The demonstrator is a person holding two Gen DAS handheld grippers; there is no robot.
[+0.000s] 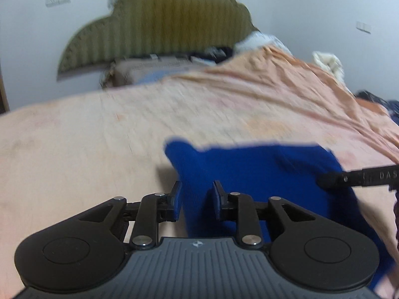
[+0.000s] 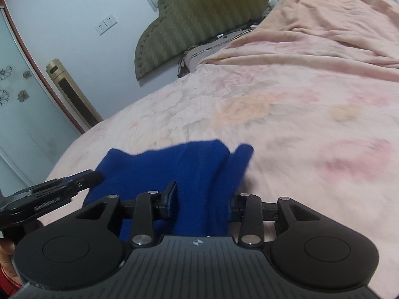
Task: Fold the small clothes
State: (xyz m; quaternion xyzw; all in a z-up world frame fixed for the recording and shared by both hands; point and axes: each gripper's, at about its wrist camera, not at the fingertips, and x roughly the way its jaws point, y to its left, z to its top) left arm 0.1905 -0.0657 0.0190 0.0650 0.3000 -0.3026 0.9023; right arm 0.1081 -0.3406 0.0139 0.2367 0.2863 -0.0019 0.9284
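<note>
**Two tongs clamped on one blue garment above the bed**

Both of my grippers are in shot, and each one has cloth in its bite. The left gripper (image 1: 197, 199) has its two blue-padded fingers (image 1: 176, 200) closed onto a fold of the blue knit garment (image 1: 249, 169). The fabric fills the narrow gap between the pads and runs down past them out of sight. The right gripper (image 2: 202, 201) grasps a thicker bunch of the same garment, so its jaws stand a little wider, with the pads pressed against either side of the bunch.

From the left wrist camera I see the garment stretched as a sheet between the two tongs. Its top edge runs roughly level, and a small flap sticks up at the left end. The right gripper's fingertip comes in from the right edge and is pinched onto the far side of the cloth. From the right wrist camera the left gripper reaches in from the lower left, with its tip on the cloth's left edge. I cannot tell whether the lower part of the garment touches the bed.

Behind the garment lies the pale pink floral bedspread (image 2: 299, 99). A crumpled peach blanket (image 1: 286, 79) is heaped further back, towards the olive-green padded headboard (image 1: 162, 25). On the wall beside the headboard is a white socket plate (image 2: 106, 24). A gold tower unit (image 2: 72, 92) stands by a frosted door with flower decals (image 2: 15, 87). The left wrist view is blurred.
</note>
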